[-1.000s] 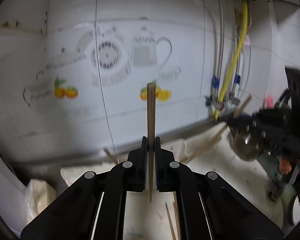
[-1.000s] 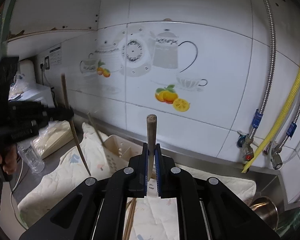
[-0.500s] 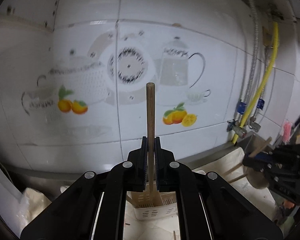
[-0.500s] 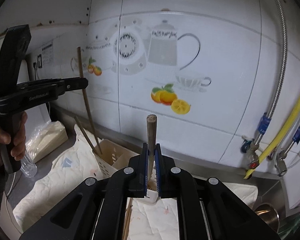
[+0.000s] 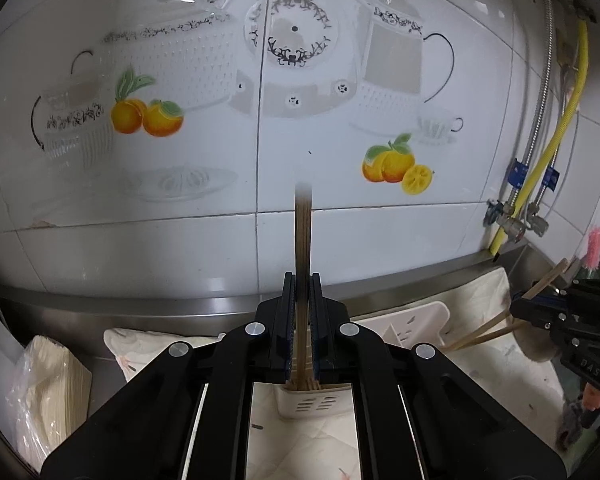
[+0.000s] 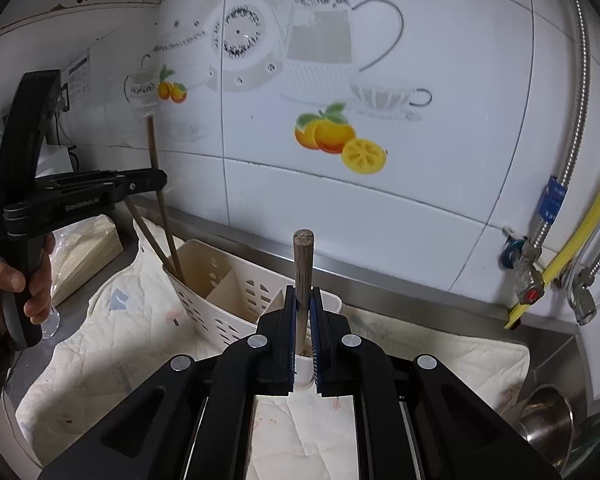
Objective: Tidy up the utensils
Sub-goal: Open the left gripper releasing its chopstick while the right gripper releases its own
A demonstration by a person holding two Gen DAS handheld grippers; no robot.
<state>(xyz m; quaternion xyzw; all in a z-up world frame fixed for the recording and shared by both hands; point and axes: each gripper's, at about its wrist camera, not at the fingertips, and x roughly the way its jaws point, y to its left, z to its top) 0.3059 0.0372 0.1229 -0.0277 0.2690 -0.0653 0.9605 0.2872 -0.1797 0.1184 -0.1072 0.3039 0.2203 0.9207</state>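
My left gripper (image 5: 301,292) is shut on a brown chopstick (image 5: 302,240) held upright; its lower end reaches into the left compartment of a white slotted utensil caddy (image 5: 312,402). In the right wrist view that gripper (image 6: 156,182) holds the chopstick (image 6: 156,168) over the caddy (image 6: 220,304), beside another chopstick (image 6: 146,232) leaning in the same compartment. My right gripper (image 6: 302,312) is shut on a second wooden chopstick (image 6: 302,268), upright above the caddy's right end. It also shows in the left wrist view (image 5: 518,312).
The caddy stands on a cream quilted cloth (image 6: 100,344) on a steel counter against a tiled wall. A bag of paper (image 5: 48,392) lies at the left. A yellow hose (image 6: 580,232), valves and a steel pot (image 6: 548,420) are at the right.
Both grippers have moved closer to the wall and the caddy. The left chopstick's lower end has come down into the caddy's left compartment.
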